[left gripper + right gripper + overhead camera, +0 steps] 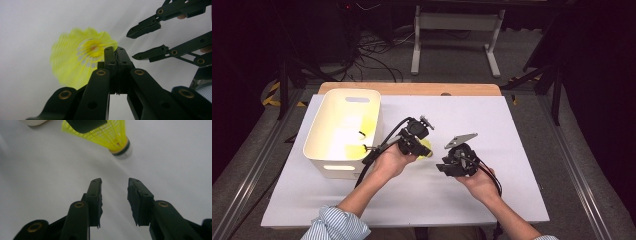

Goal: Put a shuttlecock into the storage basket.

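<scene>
The left gripper (117, 53) is clamping its jaws on the rim of a yellow shuttlecock (77, 57), which is lying on the white table (512, 130) beside a white bin (343, 131). The right gripper (115, 186) is waiting nearby, jaws parted and empty. Grasping looks done; lifting into the bin probably remains.

The left gripper (117, 53) has its jaws pressed together; the right gripper (114, 185), just beside it, stands apart-jawed, empty.

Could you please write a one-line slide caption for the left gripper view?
Left hand-held gripper shut on the rim of a yellow shuttlecock, with the right hand-held gripper open nearby.
</scene>
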`<state>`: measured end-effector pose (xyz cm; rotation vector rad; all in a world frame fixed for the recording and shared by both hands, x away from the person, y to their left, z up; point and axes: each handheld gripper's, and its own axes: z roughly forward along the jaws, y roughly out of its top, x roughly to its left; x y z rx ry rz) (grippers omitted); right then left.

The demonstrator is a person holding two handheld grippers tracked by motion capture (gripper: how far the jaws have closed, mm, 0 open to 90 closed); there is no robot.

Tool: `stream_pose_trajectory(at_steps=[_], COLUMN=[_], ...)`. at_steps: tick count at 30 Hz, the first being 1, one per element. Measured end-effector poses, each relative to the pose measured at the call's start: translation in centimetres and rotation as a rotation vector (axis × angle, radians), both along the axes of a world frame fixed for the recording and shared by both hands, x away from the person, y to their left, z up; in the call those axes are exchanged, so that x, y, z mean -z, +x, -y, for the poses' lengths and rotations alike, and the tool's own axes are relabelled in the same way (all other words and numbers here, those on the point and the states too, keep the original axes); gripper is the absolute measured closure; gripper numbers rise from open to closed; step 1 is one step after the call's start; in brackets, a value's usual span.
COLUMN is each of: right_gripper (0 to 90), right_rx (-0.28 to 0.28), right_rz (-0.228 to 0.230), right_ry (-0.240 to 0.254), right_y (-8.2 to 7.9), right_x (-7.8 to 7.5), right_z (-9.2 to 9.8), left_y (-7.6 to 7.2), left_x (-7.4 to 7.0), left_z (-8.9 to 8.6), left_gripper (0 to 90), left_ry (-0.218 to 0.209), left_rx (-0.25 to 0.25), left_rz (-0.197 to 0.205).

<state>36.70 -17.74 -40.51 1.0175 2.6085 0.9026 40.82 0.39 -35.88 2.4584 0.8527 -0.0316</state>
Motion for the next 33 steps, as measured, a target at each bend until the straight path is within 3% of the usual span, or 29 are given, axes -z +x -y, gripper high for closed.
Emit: stream_pose_trajectory(at_steps=[8,17,33], right_gripper=[50.5,34.4,24.7], right_rx=[0.023,0.083,0.144], right_rz=[0.039,0.114,0.201], right_ry=[0.025,0.081,0.147], right_y=[-0.7,-1.7,-3.7], right_x=[-0.2,-0.4,0.0], right_z=[0.9,3.7,7.8], left_y=[0.0,-0.1,-0.1], left_x=[-0.7,-1.3,-2.3], left_z=[0.0,-0.4,-1.6], left_gripper=[89.8,89.8,89.8], left_ry=[0.018,0.024,0.023], left_rx=[0.002,-0.012,-0.037], left_rz=[0.019,0.03,0.064])
